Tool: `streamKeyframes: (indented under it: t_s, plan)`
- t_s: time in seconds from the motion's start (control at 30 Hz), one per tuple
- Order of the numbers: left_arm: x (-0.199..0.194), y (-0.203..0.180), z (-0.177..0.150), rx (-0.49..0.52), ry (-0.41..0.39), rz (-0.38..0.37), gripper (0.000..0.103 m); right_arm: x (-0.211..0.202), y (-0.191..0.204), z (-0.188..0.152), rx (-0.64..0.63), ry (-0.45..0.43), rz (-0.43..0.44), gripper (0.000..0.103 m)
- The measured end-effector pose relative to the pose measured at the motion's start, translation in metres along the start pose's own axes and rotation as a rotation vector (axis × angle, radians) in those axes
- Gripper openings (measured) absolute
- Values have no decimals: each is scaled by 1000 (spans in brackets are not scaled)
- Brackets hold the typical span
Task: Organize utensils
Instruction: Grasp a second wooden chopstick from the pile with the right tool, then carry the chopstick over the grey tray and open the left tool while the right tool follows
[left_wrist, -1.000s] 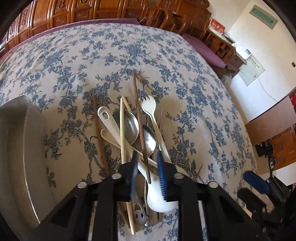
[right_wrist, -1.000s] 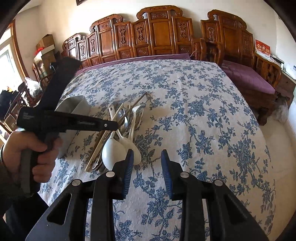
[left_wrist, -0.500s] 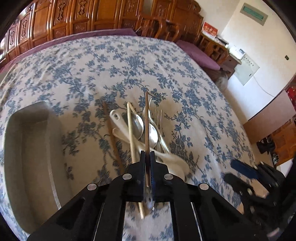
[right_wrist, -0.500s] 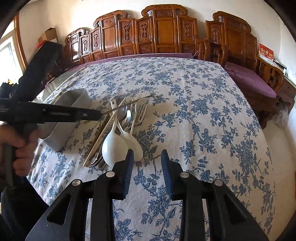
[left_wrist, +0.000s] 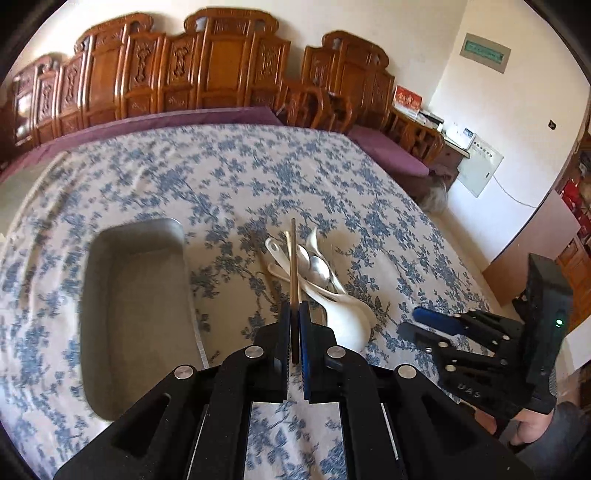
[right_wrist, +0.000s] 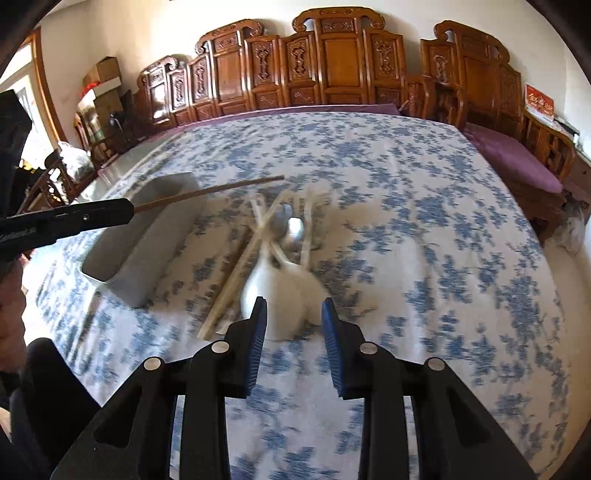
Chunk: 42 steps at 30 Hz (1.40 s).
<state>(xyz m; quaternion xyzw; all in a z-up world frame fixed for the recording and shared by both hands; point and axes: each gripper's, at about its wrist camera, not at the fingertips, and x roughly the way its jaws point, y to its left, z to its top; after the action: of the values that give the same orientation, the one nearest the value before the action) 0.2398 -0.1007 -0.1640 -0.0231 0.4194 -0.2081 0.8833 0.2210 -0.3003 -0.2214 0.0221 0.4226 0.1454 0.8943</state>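
Lifted clear of the pile (left_wrist: 314, 273) now, 1 brown chopstick (left_wrist: 293, 258) is riding pinched in the left tongs (left_wrist: 294, 332), heading toward the metal tray (left_wrist: 136, 295). Right tongs (right_wrist: 294, 321) are hovering open over white spoons (right_wrist: 280, 291). That thin stick is risking pivoting loose. Only the right view is showing its tilt.

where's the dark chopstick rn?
The dark chopstick is clamped in the left gripper, lifted off the table; in the right wrist view it points out over the metal tray toward the utensil pile.
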Motion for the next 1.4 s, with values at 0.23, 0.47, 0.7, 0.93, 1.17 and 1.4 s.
streamKeyframes:
  t_s: [0.23,0.47,0.7,0.93,1.17,1.4]
  plan:
    - [-37,13,-15,-17,-55,13,3,27,40,8,20,-1,110,27]
    - [-52,24,-24,-37,-83,23,3,73,60,22,7,27,15,13]
    - [-61,28,-25,-53,-111,9,3,99,52,30,-6,62,-47,12]
    - [-67,30,-27,-61,-125,3,3,110,57,32,-45,89,-99,13]
    - [-69,34,-28,-69,-133,6,3,103,58,31,-50,96,-112,6]
    - [-78,39,-23,-64,-158,23,3,71,51,39,12,40,-67,6]
